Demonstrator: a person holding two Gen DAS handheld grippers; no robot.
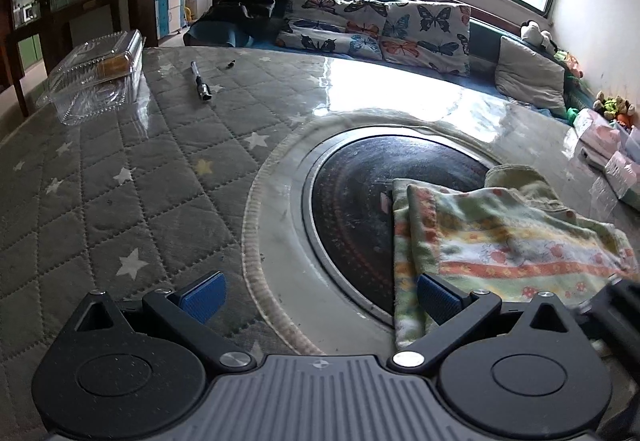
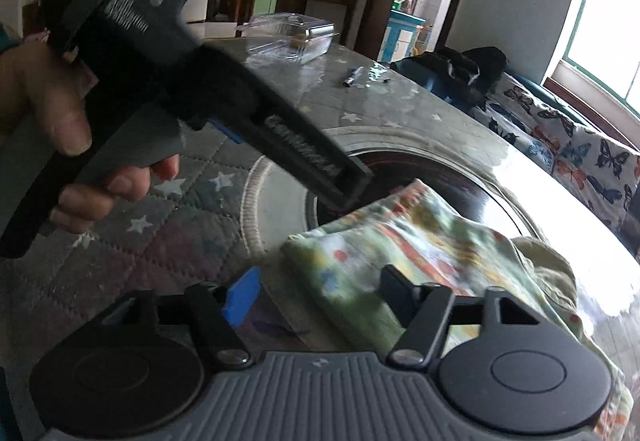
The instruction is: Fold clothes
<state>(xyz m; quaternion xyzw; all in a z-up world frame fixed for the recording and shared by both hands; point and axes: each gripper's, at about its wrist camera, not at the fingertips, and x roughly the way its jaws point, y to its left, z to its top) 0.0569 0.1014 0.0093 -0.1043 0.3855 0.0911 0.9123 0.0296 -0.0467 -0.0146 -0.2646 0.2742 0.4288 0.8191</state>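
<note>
Hovering with jaws apart and nothing between them, left gripper (image 1: 318, 299) beside the near edge of the folded cloth (image 1: 500, 241), right gripper (image 2: 318, 301) likewise unclenched above its corner. Lying on the table (image 1: 120, 181) across the dark round inset (image 1: 352, 209); probably soft, light and limp, best pinched at a corner or hem. Long axis running from the near edge toward the far right.

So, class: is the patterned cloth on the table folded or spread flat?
Folded: the patterned cloth shows doubled layered edges along its left side.
</note>
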